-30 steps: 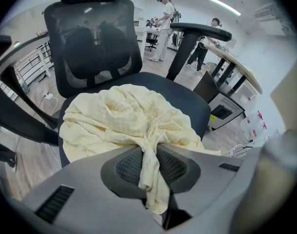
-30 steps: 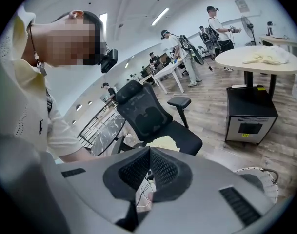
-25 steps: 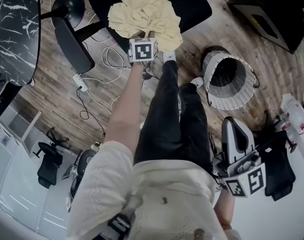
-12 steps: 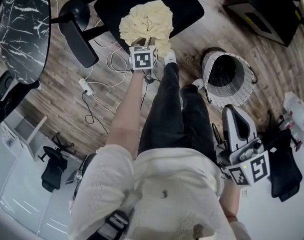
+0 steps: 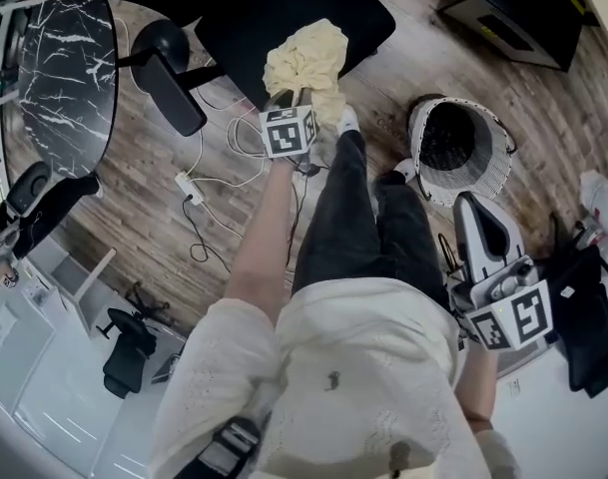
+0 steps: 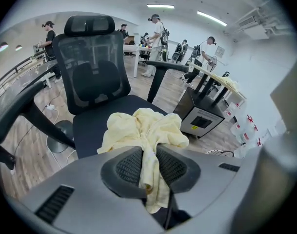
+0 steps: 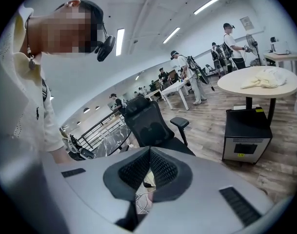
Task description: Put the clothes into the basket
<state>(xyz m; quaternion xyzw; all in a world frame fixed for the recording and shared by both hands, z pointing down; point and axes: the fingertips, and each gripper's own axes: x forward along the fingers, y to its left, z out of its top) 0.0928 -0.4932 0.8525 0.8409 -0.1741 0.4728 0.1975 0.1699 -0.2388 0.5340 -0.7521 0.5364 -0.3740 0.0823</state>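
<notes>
Head view: wood floor [image 5: 144, 198], with a black office chair [image 5: 284, 18] at the top. My left gripper [image 5: 289, 103] has the yellow garment [image 5: 305, 60] bunched over the chair seat. The wicker basket [image 5: 488, 173] stands on the floor off to the right, well apart from it. My right gripper [image 5: 478, 218] hangs low by my hip.

Left gripper view: the jaws are clamped on one narrow fold of the garment [image 6: 143, 130]. The bulk balloons out past the tips, with a tail trailing back between the pads. So the long axis runs along my jaws, heavy end forward.

Right gripper view: the jaws are pressed together, nothing between them.

I'd say this is the carry step. Next up is getting the bundle over the basket's mouth before letting go.
</notes>
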